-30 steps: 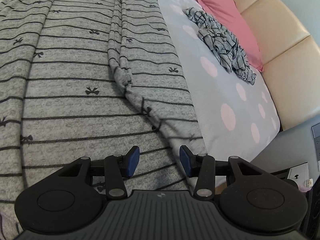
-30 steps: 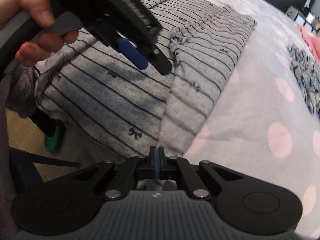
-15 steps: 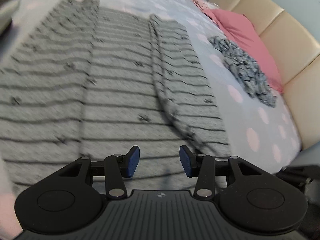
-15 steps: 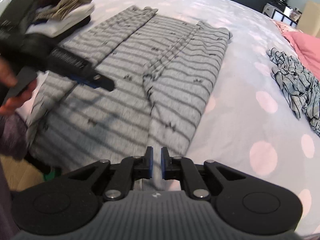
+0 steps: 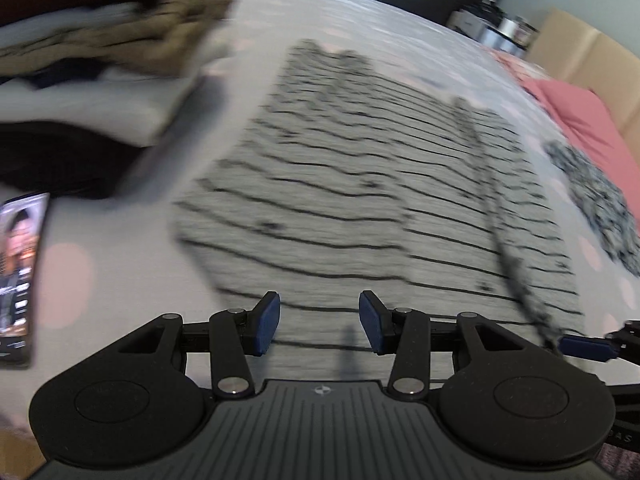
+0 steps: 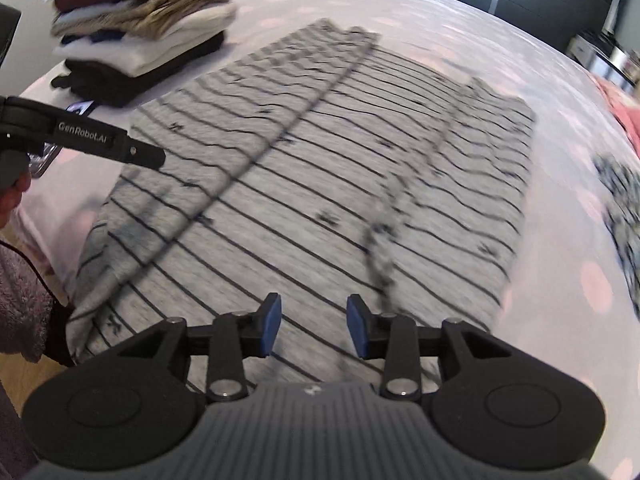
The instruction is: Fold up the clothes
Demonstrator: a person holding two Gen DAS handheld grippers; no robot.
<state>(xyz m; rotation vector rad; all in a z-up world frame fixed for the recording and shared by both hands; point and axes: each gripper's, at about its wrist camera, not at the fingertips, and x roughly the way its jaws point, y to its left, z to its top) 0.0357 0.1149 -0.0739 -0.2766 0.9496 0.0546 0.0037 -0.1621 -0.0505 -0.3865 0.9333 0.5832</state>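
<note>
Right gripper (image 6: 313, 326) jaws just opened off near hem of grey black-striped knit garment (image 6: 320, 184), now empty like parted left gripper (image 5: 319, 322); garment flat on dotted bedsheet (image 6: 460, 32) beside folded clothes stack (image 6: 140, 28), side fold apparently released.

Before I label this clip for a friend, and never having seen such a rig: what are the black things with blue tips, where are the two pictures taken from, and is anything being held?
Each picture comes from a camera on a hand-held gripper, looking along its two blue-padded fingers. One shows the left gripper, the other the right gripper. A person holds one in each hand. Both look down at a bed with a spotted sheet. On it lies a grey striped garment, spread flat with both sides folded in. Beside it stands a stack of folded clothes. The right gripper's jaws have just been opening; both grippers are open and hold nothing.
</note>
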